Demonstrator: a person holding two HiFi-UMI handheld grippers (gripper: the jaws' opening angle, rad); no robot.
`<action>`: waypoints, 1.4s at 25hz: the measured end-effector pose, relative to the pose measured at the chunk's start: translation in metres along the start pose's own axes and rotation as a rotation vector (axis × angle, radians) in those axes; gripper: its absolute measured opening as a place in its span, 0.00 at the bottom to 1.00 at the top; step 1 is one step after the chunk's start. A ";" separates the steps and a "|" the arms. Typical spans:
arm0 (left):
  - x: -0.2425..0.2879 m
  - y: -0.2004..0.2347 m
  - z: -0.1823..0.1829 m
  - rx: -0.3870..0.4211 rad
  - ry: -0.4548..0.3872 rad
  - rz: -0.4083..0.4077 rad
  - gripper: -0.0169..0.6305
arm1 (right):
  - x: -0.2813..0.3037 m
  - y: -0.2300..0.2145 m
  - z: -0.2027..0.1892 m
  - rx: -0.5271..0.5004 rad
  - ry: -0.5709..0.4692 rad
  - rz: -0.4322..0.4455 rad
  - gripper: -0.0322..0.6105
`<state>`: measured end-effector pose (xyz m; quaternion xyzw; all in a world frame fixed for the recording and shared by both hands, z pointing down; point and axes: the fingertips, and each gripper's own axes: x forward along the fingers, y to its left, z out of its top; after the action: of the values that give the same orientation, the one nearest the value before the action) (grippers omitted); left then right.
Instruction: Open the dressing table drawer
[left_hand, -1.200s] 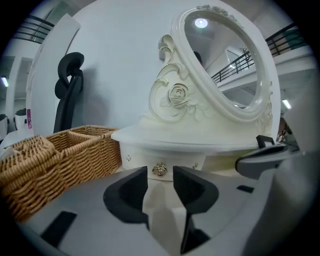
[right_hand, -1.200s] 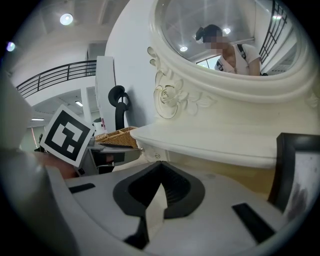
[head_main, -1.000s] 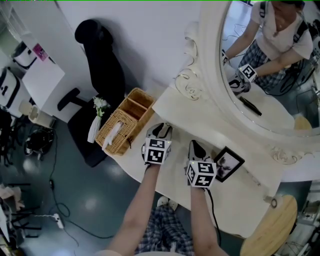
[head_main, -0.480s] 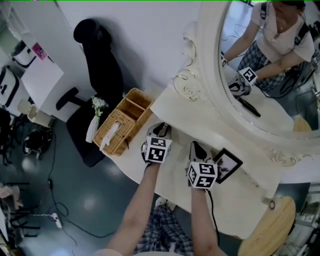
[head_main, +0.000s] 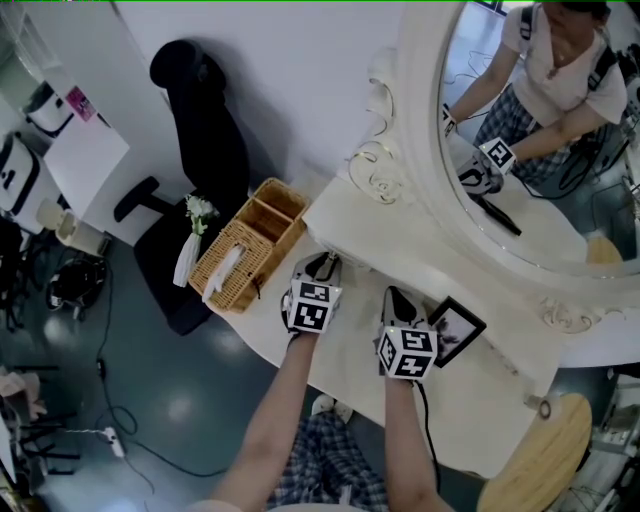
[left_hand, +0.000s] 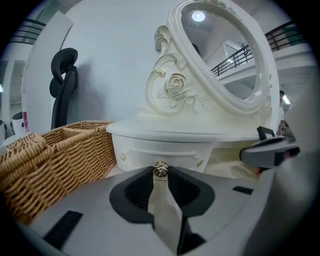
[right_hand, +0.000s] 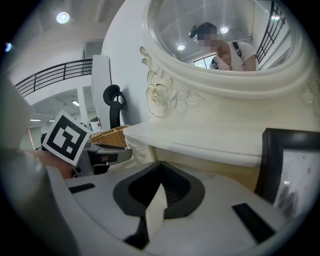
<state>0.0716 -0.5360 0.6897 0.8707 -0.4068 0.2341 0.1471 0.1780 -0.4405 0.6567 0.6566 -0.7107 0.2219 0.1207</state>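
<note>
The cream counter (head_main: 475, 392) carries a wicker basket (head_main: 245, 250) at its left end. Just beside the basket sits a small drawer box (head_main: 370, 225) under an oval mirror (head_main: 540, 130). A dark picture frame (head_main: 455, 328) stands nearer the front.

Two grippers are in view (each bearing one marker cube): the left gripper (head_main: 322, 266) and the right gripper (head_main: 396, 296). The dressing table (head_main: 480, 395) carries one oval mirror (head_main: 540, 150), one drawer (left_hand: 160, 150) with a single knob (left_hand: 160, 170), one wicker basket (head_main: 245, 255) at its left edge, and one picture frame (head_main: 455, 328). There is also one black chair (head_main: 205, 140) and one vase of flowers (head_main: 190, 245).
</note>
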 end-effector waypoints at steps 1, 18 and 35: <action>-0.002 0.000 -0.001 0.001 0.001 0.000 0.20 | -0.001 0.000 0.000 0.001 -0.001 -0.001 0.07; -0.016 0.002 -0.013 -0.006 0.024 -0.006 0.20 | -0.010 0.006 0.003 0.002 -0.016 -0.007 0.07; -0.053 0.006 -0.035 -0.008 0.025 -0.008 0.20 | -0.021 0.022 0.000 0.003 -0.022 -0.008 0.07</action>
<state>0.0270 -0.4905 0.6923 0.8688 -0.4022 0.2426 0.1566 0.1583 -0.4210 0.6432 0.6619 -0.7092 0.2153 0.1125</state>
